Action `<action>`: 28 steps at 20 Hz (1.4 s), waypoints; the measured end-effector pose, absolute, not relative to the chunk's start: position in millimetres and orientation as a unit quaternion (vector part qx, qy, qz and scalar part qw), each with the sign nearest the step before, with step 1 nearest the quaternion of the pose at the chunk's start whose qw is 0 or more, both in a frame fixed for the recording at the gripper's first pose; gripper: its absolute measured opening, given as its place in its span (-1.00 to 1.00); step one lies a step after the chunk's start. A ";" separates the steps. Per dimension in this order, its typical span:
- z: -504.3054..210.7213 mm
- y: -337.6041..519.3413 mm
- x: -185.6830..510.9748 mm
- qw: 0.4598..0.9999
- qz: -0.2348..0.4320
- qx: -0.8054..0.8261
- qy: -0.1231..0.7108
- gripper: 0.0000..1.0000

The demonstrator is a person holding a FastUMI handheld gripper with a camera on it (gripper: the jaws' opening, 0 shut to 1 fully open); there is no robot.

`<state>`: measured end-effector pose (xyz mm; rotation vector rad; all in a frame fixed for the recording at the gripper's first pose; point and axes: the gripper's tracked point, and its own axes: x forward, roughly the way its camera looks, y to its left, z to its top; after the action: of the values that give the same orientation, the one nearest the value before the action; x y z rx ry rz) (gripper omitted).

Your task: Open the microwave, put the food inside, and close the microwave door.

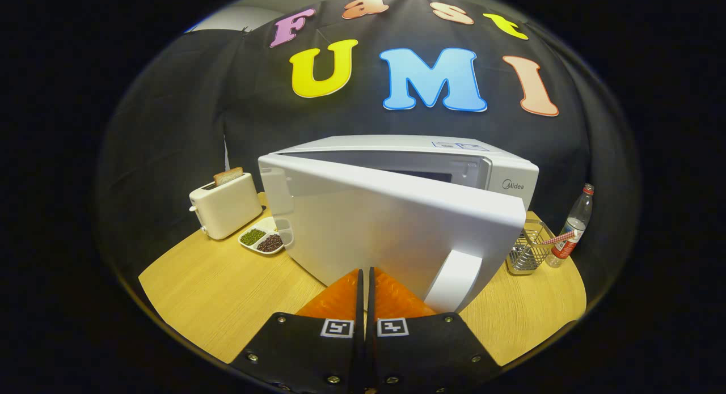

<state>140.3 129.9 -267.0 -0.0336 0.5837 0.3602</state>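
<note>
White throughout: one toaster (226, 206) by the desk's (215, 295) left edge, one divided dish (265, 237), one microwave (454, 167) mid-desk, its door (397, 229) ajar. Our gripper (364, 280), fingers clenched on nothing, touches the door; we should push flat and steady. Right edge: one rack (527, 249), one bottle (574, 227).

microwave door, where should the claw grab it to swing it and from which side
Probably the upright white handle at the free edge of the microwave door. The door is partly open, hinged on the toaster side. The claw is shut right at the door face, so open it and come in from the front, fingers straddling the handle's width.
</note>
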 end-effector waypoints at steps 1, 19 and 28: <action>-269.5 128.7 145.5 0.942 0.174 -0.017 0.288 -0.98; -300.1 119.2 231.1 0.945 0.112 -0.030 0.307 -0.98; -297.9 107.4 236.6 0.947 0.080 -0.081 0.301 -0.95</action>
<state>236.6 107.4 -297.9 -0.1653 0.6119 0.1629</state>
